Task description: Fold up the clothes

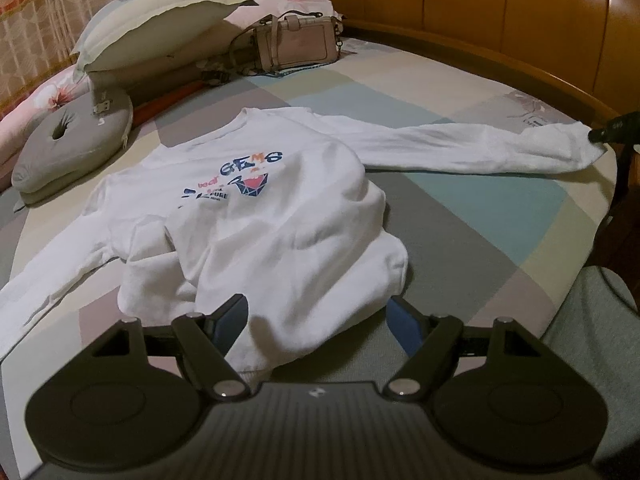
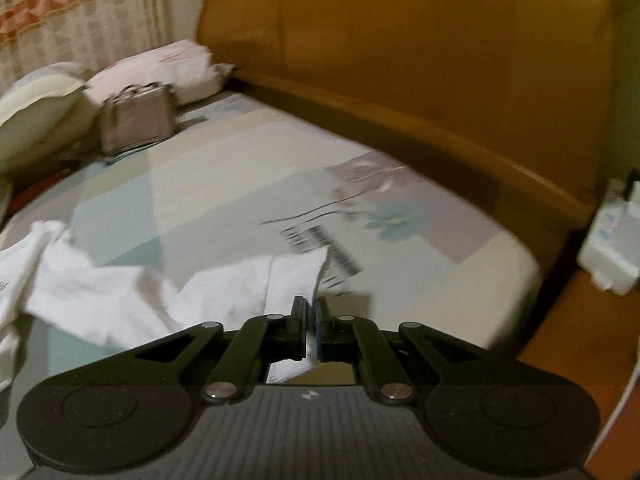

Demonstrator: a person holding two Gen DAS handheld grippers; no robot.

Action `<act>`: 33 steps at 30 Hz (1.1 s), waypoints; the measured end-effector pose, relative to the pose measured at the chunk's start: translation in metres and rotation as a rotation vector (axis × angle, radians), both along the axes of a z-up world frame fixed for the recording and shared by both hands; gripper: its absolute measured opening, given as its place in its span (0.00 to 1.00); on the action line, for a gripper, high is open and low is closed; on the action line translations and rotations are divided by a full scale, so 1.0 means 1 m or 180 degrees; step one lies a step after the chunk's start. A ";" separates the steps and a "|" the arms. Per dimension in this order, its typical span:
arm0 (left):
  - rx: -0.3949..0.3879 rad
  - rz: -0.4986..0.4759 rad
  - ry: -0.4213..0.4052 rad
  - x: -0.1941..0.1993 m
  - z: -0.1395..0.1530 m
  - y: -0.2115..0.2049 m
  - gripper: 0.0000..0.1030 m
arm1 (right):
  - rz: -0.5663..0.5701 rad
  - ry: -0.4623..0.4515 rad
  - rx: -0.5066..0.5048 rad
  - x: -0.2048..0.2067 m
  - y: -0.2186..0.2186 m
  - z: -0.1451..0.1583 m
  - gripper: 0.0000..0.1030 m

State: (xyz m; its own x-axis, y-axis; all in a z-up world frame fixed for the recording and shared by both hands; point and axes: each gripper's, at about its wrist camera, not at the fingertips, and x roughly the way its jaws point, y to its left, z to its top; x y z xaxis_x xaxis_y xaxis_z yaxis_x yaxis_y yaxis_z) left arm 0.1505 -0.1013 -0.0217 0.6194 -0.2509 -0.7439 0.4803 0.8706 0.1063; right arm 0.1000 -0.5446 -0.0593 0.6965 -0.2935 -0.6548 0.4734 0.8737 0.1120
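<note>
A white long-sleeved sweatshirt (image 1: 256, 216) with a blue and red print lies rumpled on the bed, chest up. My left gripper (image 1: 318, 322) hovers open over its lower hem, fingers on either side of the cloth without pressing it. One sleeve (image 1: 460, 146) is stretched out to the right, where my right gripper (image 1: 600, 133) holds its cuff. In the right wrist view my right gripper (image 2: 310, 308) is shut on that white sleeve cuff (image 2: 292, 280), which runs off to the left.
The bed sheet (image 1: 500, 208) has pastel colour blocks. Pillows (image 1: 160, 20), a grey round cushion (image 1: 72, 144) and a beige handbag (image 1: 296, 42) sit at the far side. A wooden headboard (image 1: 500, 20) curves along the right. A white object (image 2: 612, 244) stands beside the bed.
</note>
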 end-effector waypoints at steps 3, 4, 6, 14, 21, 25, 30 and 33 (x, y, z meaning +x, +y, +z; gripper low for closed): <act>0.0013 -0.0013 0.0012 0.002 -0.001 -0.003 0.75 | -0.0189 0.0083 -0.0067 0.000 -0.012 -0.001 0.06; 0.0017 -0.0023 0.0012 0.002 -0.001 -0.004 0.75 | -0.0241 0.0132 -0.0088 0.001 -0.015 -0.001 0.09; 0.0023 -0.0037 0.0016 0.004 -0.001 -0.005 0.75 | -0.0233 0.0098 -0.0076 0.002 -0.015 0.003 0.10; 0.0016 -0.0048 0.0011 0.015 0.004 -0.004 0.75 | 0.0739 -0.0042 0.0197 0.066 0.031 0.017 0.18; -0.0001 0.0051 -0.0035 0.034 0.009 0.009 0.75 | 0.1751 0.0143 0.0320 0.179 0.108 0.001 0.34; -0.0024 0.0146 -0.0075 0.048 0.011 0.019 0.75 | 0.2046 0.0425 0.0318 0.240 0.147 -0.023 0.34; -0.0053 0.0221 -0.0117 0.061 0.008 0.032 0.75 | 0.2213 0.0558 0.0070 0.267 0.175 -0.042 0.35; -0.0127 0.0228 -0.0133 0.068 0.008 0.037 0.75 | 0.2421 0.0593 -0.0143 0.265 0.189 -0.041 0.03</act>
State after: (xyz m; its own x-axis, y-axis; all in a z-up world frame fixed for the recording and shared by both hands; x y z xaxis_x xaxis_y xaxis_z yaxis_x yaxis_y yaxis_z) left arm 0.2182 -0.0643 -0.0134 0.6671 -0.2339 -0.7073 0.4125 0.9065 0.0893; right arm 0.3648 -0.3553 -0.1000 0.5968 0.1912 -0.7793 -0.2494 0.9673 0.0463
